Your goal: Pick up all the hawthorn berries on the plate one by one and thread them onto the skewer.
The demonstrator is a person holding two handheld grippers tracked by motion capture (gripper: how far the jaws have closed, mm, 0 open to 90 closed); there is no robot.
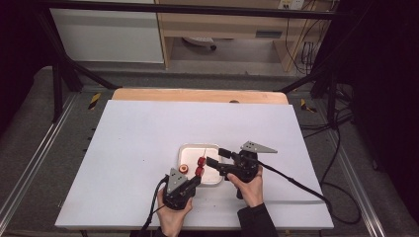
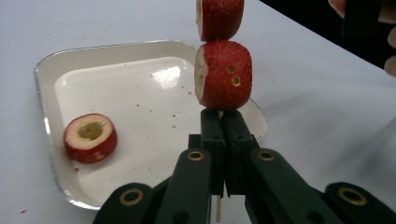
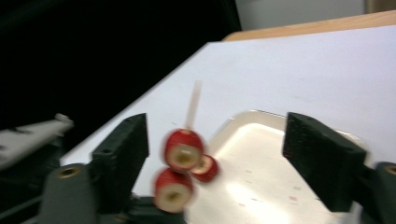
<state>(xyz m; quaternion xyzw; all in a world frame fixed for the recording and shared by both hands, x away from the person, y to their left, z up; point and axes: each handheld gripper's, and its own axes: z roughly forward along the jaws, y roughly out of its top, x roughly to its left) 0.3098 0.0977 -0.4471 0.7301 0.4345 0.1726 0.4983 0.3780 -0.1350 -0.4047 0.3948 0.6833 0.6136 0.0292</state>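
Left gripper view: left gripper point(image 2: 223, 123) clamps a skewer point(image 2: 217, 210) carrying two red slices point(image 2: 223, 74) over the tray point(image 2: 46, 79); right gripper point(image 3: 215, 144) wide apart, empty, beside them

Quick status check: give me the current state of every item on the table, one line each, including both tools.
Skewer: upright, clamped at its lower end by the left tool.
Two red fruit pieces: threaded on the skewer, stacked.
Loose red fruit piece: lying in the tray, cored hole up.
Tray: flat on the table, speckled with crumbs.
Left tool: shut on the skewer.
Right tool: open, holding nothing.
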